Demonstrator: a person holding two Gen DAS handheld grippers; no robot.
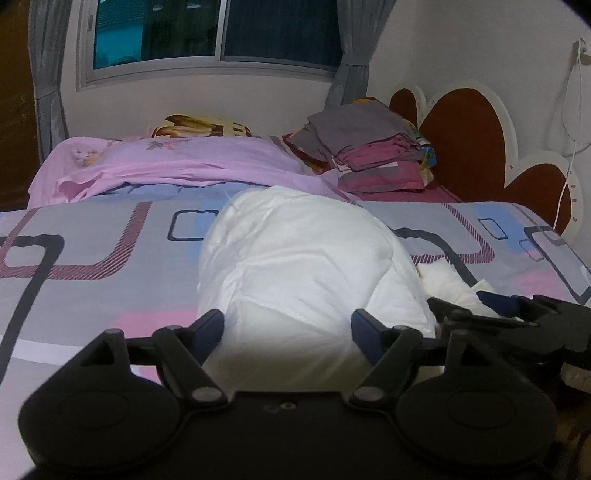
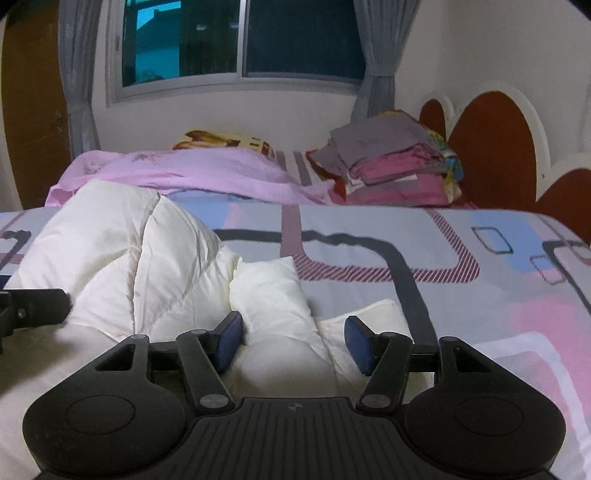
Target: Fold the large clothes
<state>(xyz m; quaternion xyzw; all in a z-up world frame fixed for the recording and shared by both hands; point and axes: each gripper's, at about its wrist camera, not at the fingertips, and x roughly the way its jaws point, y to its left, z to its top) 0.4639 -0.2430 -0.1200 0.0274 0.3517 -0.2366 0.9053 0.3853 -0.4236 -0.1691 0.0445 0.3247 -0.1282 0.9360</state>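
Left gripper (image 1: 287, 334) has its jaws spread wide, and the white quilted jacket (image 1: 306, 258) bulges up right between the blue pads (image 1: 364, 330), though from its own camera the pads don't look like they're actually pressing into the fabric, so call it loose around it rather than clamped. Right gripper (image 2: 295, 341) is about half spread, with a puffy fold of the same jacket (image 2: 147, 251) sitting between its pads (image 2: 229, 339); the left-hand pad looks like it's brushing the fabric, the other one stands clear of it, so no real grip there either. In the left wrist view you can see the right gripper (image 1: 517, 317) just off to the side, low on the jacket's edge, and the right wrist view catches a bit of the left gripper (image 2: 33, 306) at the far left edge. The jacket is bunched in a heap on the near part of the bed, lying on a grey bedspread (image 1: 110, 258) with pink, blue and dark squares. Further back there's a lilac blanket (image 1: 177, 162) rumpled across the bed, a stack of folded clothes (image 1: 373, 147) near the brown-and-white headboard (image 1: 469, 140), and a window (image 1: 218, 29) with grey curtains (image 1: 48, 74) behind it all.
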